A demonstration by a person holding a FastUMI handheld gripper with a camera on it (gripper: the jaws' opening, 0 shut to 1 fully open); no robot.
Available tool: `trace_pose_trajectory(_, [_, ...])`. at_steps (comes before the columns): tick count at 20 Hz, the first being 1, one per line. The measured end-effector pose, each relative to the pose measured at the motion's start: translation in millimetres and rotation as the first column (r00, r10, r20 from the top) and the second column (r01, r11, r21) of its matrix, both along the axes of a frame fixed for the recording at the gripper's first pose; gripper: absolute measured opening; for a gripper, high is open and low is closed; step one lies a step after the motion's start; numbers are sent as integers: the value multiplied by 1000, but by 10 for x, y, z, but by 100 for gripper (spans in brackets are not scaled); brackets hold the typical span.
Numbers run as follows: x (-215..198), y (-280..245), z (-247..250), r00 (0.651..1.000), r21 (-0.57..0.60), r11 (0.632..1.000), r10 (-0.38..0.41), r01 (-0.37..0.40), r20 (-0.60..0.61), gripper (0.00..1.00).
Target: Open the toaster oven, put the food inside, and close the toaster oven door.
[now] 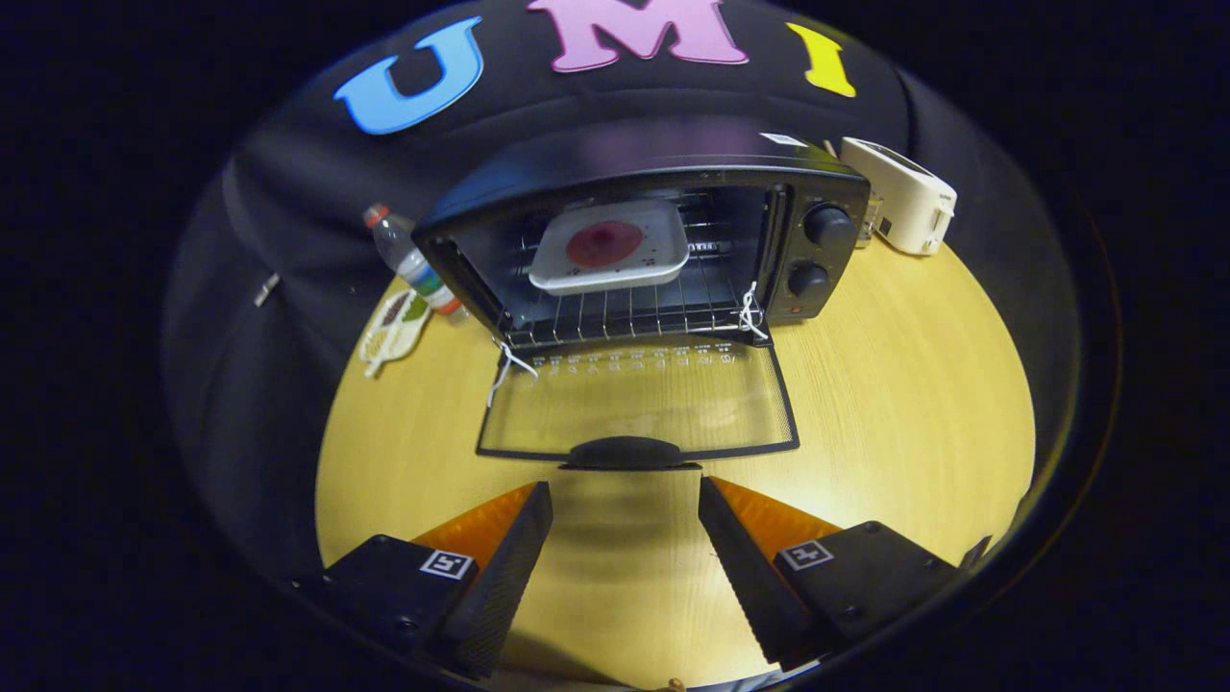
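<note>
Toaster oven door [639,408] lies flat open, handle [627,452] just ahead of the wide-spread, empty gripper [625,509]; food tray [610,247] sits inside on the rack.

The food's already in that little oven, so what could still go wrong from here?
The open gripper sits just short of the door handle; the glass door lies flat, so the fingers could slip off it while lifting. The white tray sits askew on the rack and might shift if the door slams.
</note>
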State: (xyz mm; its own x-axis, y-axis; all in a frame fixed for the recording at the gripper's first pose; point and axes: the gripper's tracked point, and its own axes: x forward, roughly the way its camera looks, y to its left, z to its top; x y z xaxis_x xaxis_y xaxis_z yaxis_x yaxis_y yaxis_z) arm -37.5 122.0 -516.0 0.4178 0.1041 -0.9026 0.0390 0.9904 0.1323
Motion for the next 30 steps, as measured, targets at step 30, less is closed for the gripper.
trace_pose_trajectory(30, [243, 91, -227, 986, -88, 991, -88, 102, 143, 97])
